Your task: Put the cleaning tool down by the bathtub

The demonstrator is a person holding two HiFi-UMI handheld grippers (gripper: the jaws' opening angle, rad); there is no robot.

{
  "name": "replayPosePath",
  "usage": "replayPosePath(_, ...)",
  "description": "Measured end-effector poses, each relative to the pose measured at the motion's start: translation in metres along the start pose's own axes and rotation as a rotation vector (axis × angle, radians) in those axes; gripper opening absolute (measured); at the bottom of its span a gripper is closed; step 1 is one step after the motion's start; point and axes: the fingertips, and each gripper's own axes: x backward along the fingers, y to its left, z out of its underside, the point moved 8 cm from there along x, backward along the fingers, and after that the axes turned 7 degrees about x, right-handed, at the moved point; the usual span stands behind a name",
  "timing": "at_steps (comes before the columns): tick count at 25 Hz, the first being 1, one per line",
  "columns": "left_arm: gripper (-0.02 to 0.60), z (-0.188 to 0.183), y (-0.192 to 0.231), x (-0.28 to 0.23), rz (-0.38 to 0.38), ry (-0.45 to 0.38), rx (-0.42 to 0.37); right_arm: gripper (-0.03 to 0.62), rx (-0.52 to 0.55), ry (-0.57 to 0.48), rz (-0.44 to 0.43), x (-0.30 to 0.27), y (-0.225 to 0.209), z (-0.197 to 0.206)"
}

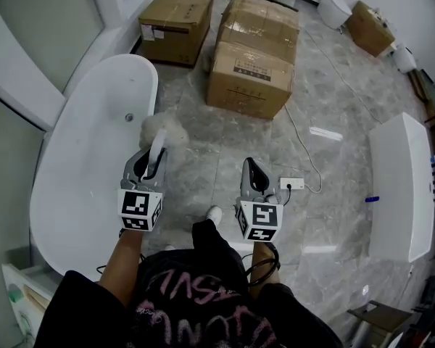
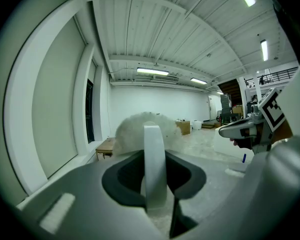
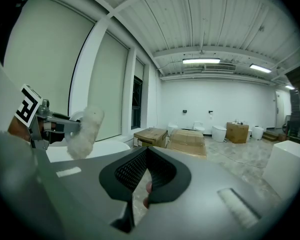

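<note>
Setting-down not yet done: left gripper (image 1: 151, 167) fingers clenched on the cleaning tool (image 1: 163, 130), its fluffy head aloft beside the bathtub (image 1: 80, 158) rim, nothing on the floor (image 1: 203, 158); right gripper (image 1: 254, 176) fingers closed, empty.

White, grey and brown.
A fluffy white cleaning tool (image 1: 163, 130), glossy white bathtub (image 1: 80, 158), grey-veined marble floor (image 1: 348, 85), brown cardboard boxes (image 1: 250, 78).

This looks like a warehouse or showroom for bathroom fittings, not a home. A freestanding white bathtub (image 1: 80, 158) sits loose on the grey marble-look floor (image 1: 333, 107), with a second white tub (image 1: 400, 187) across from it. Sealed cardboard boxes (image 1: 250, 78) are stacked in the middle, and toilets (image 1: 335, 7) line the far wall. Overhead is a high ribbed ceiling (image 3: 215, 29) with strip lights (image 3: 201, 61).
</note>
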Motion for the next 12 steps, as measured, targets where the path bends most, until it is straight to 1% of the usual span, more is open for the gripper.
replayPosePath(7,0.087,-0.009,-0.021,-0.05,-0.027,0.032,-0.022,0.021,-0.025,0.01,-0.041,-0.041,-0.048,0.006)
replayPosePath(12,0.087,-0.014,-0.032,-0.075,-0.043,0.063,-0.05,0.021,-0.06,0.011,-0.075,-0.063,-0.069,0.011)
